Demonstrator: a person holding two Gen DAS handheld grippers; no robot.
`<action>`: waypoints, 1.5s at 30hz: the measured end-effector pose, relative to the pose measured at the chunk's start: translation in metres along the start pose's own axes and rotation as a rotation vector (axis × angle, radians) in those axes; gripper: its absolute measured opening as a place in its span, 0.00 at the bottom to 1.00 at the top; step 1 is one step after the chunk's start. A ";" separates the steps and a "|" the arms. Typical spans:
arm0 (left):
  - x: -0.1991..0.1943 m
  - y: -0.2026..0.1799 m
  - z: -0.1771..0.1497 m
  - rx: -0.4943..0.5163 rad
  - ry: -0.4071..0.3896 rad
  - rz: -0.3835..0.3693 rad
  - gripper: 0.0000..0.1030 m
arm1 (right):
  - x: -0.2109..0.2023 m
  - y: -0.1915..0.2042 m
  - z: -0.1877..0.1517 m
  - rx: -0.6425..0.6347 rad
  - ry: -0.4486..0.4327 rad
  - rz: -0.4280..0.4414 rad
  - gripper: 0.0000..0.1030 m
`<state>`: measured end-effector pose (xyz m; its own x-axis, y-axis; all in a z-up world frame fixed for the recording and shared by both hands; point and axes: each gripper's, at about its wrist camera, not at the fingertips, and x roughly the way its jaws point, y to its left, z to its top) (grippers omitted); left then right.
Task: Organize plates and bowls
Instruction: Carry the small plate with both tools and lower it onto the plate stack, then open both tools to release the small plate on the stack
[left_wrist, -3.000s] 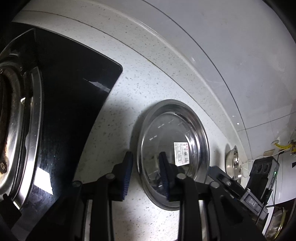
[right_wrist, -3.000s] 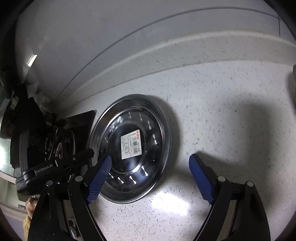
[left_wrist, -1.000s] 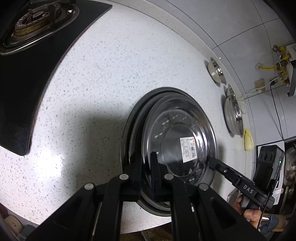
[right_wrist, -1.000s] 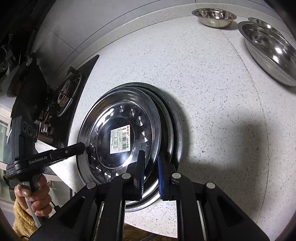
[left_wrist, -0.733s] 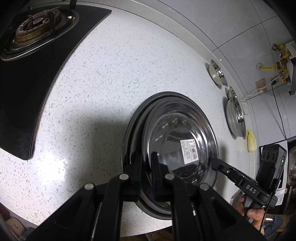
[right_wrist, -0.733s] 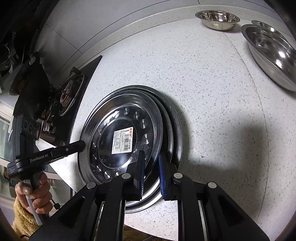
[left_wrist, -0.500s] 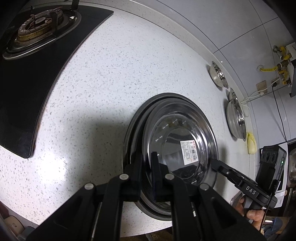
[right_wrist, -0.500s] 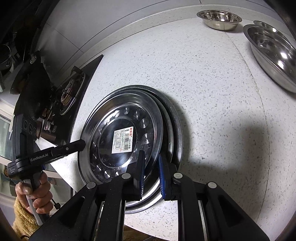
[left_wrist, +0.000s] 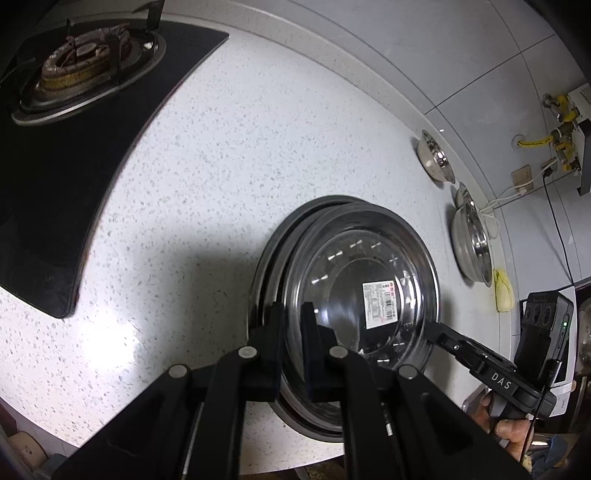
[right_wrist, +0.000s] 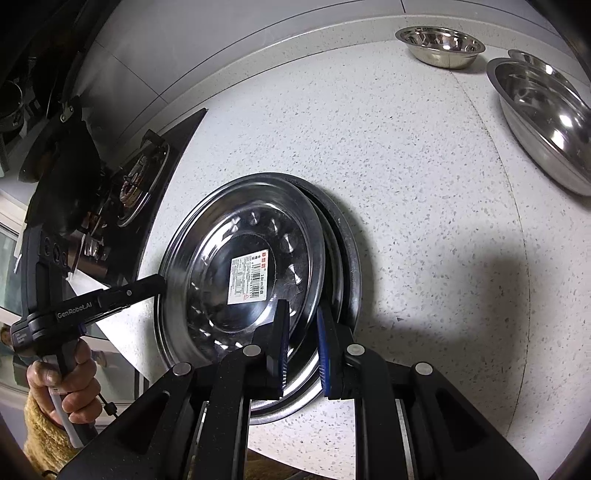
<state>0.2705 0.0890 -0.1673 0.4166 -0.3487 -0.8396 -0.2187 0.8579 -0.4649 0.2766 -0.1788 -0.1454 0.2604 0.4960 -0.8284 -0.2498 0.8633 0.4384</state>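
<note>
Left gripper (left_wrist: 291, 325): closed on the near rim of the top plate (left_wrist: 364, 291), one finger under the rim and one over it.
Right gripper (right_wrist: 301, 341): closed on the same plate's rim at the opposite side, blue pads either side of the metal; it shows in the left view as the black arm marked DAS (left_wrist: 480, 365).
Top plate: steel, round, with a white barcode sticker (right_wrist: 248, 275) in the middle; it is held between the two grippers directly over the stack of plates (left_wrist: 269, 258), offset so the darker rims beneath peek out on one side.
Contact: I cannot tell whether the held plate already rests on the stack or hangs just above it.
Stack position: on the speckled white bench (left_wrist: 221, 147), near its front edge, beside the black stove (left_wrist: 74, 110).
Key relation: the plate lies straight ahead of both grippers, each gripping an edge from opposite sides, so neither arm is nearer; the plate must shift sideways to sit centred on the rims below.
Other dishes: a small bowl (right_wrist: 439, 46) by the back wall and a large bowl (right_wrist: 543, 114) near it, both well apart from the stack.
Likely step: nesting this plate onto the stack, then releasing both sides together.
Risk: letting go on one side first could tip the plate off-centre, and the stack sits close to the bench edge.
</note>
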 end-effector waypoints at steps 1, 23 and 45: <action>-0.001 0.000 0.000 0.001 -0.007 0.000 0.08 | 0.000 0.001 0.000 -0.004 0.000 -0.009 0.13; -0.060 -0.017 -0.015 0.196 -0.328 0.169 0.25 | -0.009 0.015 -0.008 -0.015 -0.047 -0.135 0.30; -0.038 -0.149 -0.017 0.369 -0.373 0.176 0.34 | -0.090 -0.059 0.002 0.010 -0.228 -0.168 0.70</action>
<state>0.2720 -0.0318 -0.0713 0.7006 -0.0883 -0.7080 -0.0173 0.9899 -0.1406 0.2704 -0.2744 -0.0962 0.5005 0.3529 -0.7905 -0.1764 0.9355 0.3060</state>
